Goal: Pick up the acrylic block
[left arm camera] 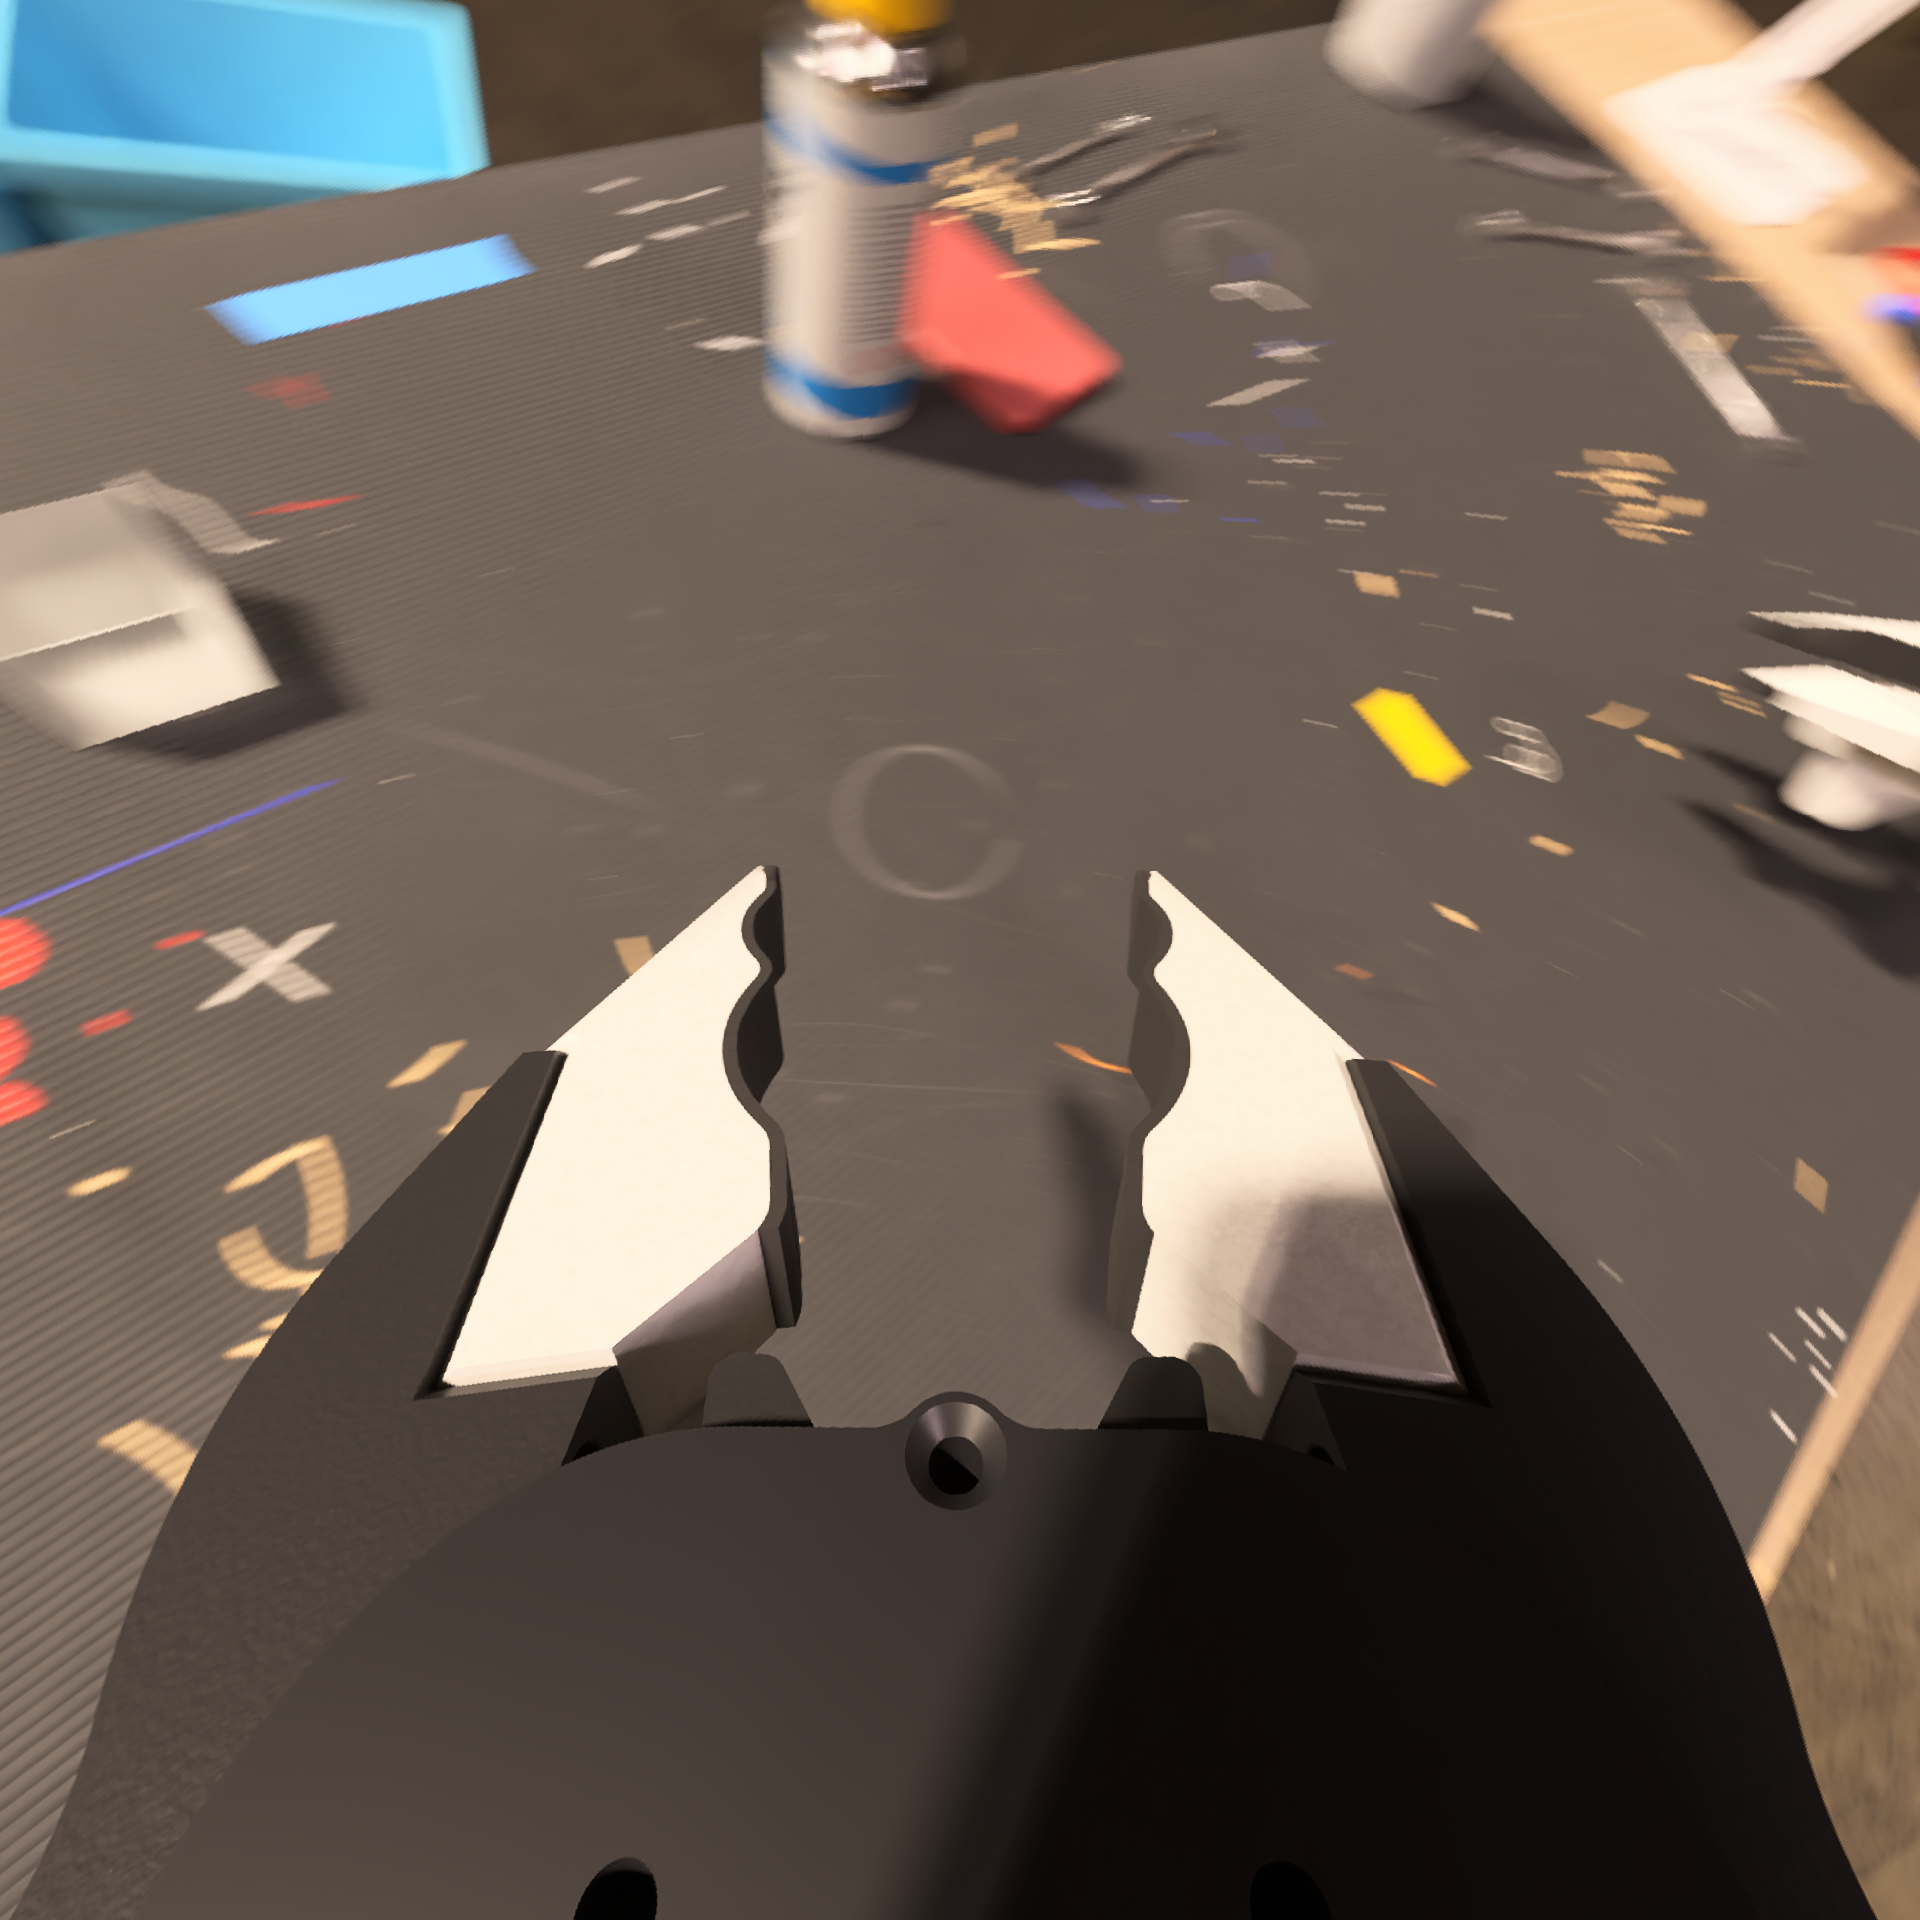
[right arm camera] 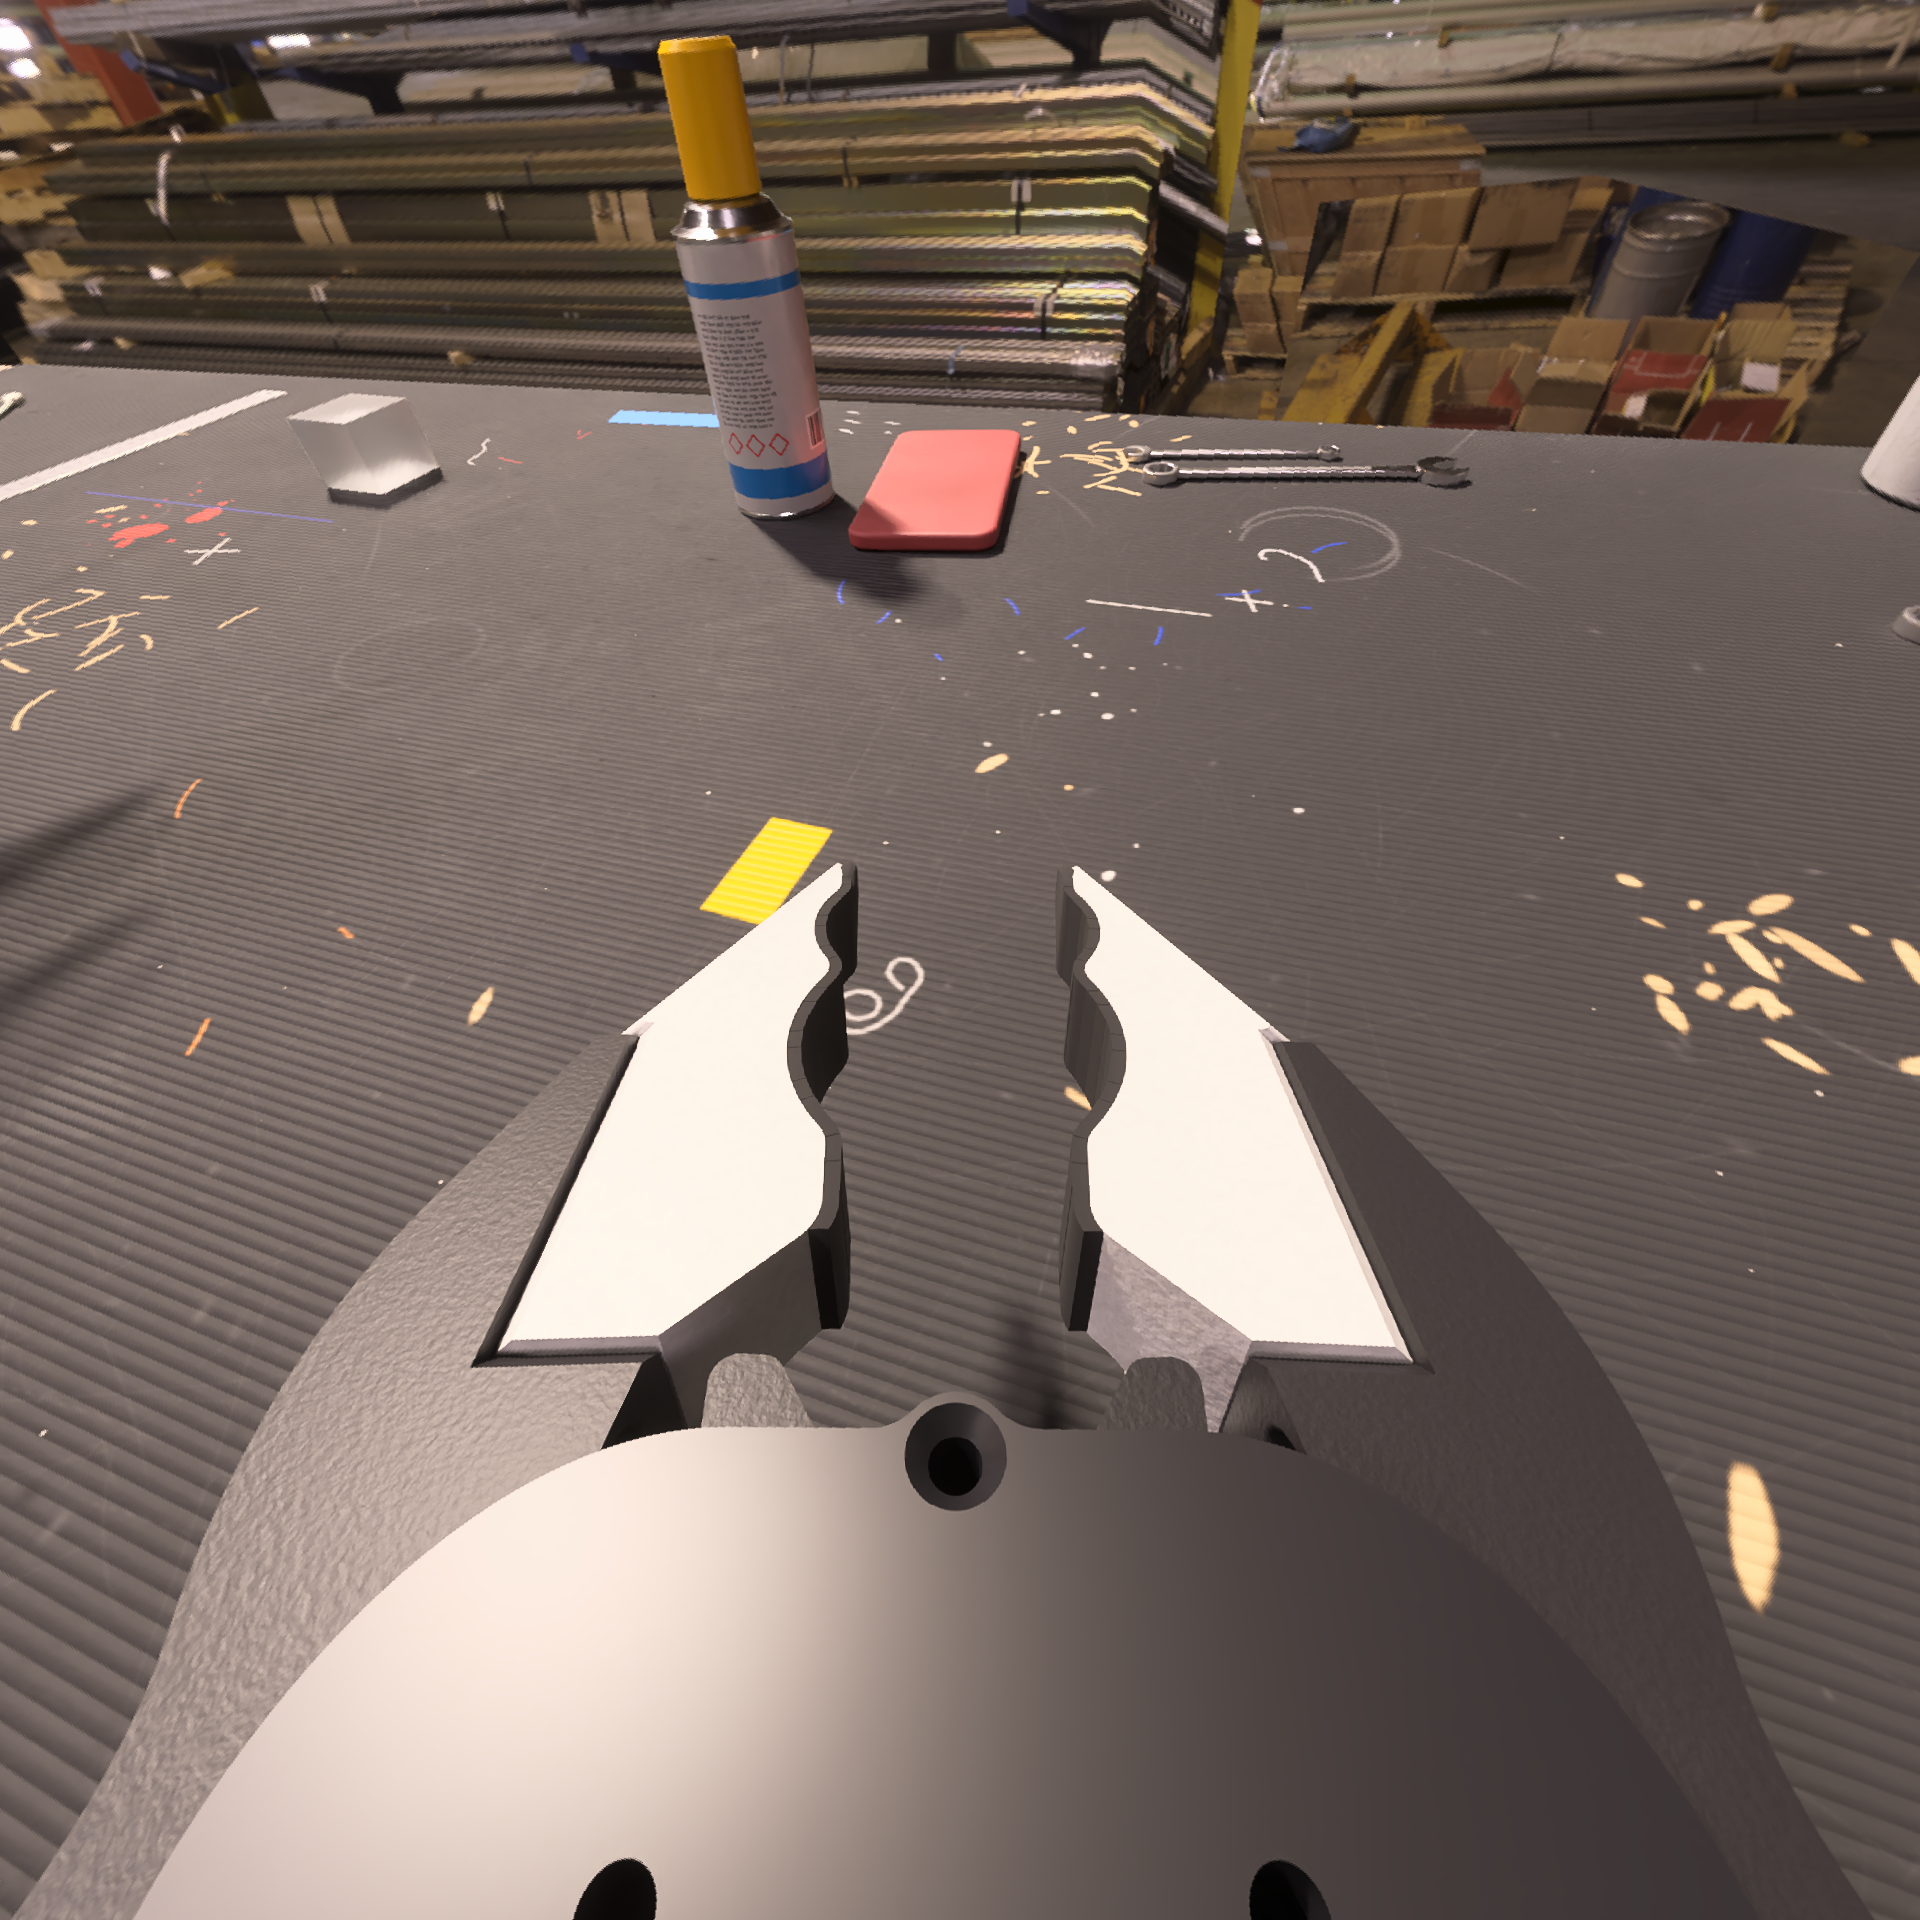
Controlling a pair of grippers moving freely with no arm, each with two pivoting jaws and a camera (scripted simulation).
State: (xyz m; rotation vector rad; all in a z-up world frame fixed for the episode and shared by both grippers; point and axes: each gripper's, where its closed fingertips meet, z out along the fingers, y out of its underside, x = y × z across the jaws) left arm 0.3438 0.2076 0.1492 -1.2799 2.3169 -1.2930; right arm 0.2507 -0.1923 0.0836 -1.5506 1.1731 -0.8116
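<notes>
The acrylic block point(right arm camera: 364, 447) is a clear cube on the dark ribbed table, far back left in the right wrist view. In the left wrist view the block point(left arm camera: 125, 613) lies at the left edge, blurred, well left of my fingers. My left gripper point(left arm camera: 956, 883) is open and empty above bare table. My right gripper point(right arm camera: 961, 883) is open and empty, far in front of the block and to its right. The right gripper point(left arm camera: 1849, 727) also shows at the right edge of the left wrist view.
A spray can point(right arm camera: 748, 312) with a yellow cap stands mid-back, a red flat block point(right arm camera: 935, 488) beside it; both show in the left wrist view, the can point(left arm camera: 831, 260) and the red block point(left arm camera: 997, 322). Two wrenches point(right arm camera: 1288, 465) lie behind. A blue bin point(left arm camera: 229, 94) is far left. A yellow tape mark point(right arm camera: 767, 871) is near my right fingers.
</notes>
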